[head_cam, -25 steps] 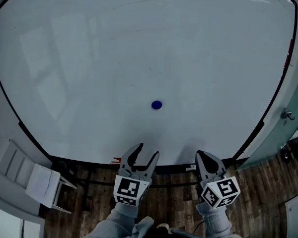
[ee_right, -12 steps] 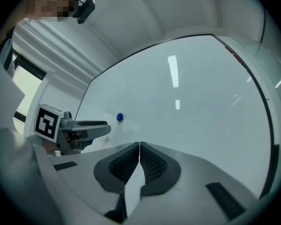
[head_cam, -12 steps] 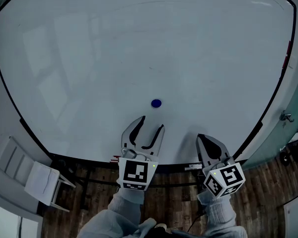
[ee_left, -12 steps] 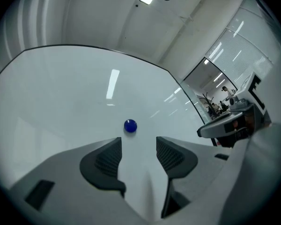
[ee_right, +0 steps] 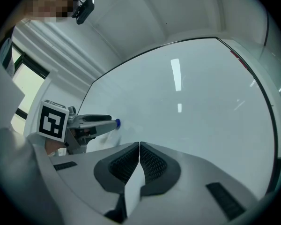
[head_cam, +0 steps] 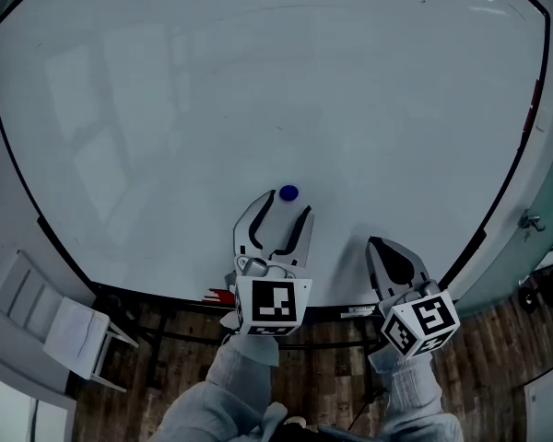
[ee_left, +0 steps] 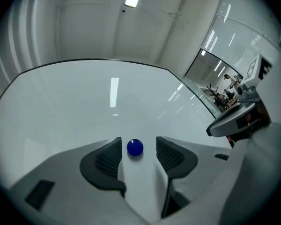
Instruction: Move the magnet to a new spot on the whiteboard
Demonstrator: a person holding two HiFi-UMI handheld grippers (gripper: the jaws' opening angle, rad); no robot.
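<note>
Left tool (head_cam: 286, 206): open, jaws apart, tips up close to the whiteboard (head_cam: 258, 81), one on each side of the magnet (ee_left: 135, 147).
Magnet: small blue disc on the lower middle of the whiteboard. It sits between the left tool's jaw tips, closer to the left pad, not clamped.
Right tool (head_cam: 380, 245): jaws pressed together, nothing between them. Low on the whiteboard near its bottom edge, apart from the magnet.
Floor (head_cam: 332, 376): wood planks under the whiteboard.

Blue magnet (head_cam: 288, 192), white whiteboard (head_cam: 258, 81)
</note>
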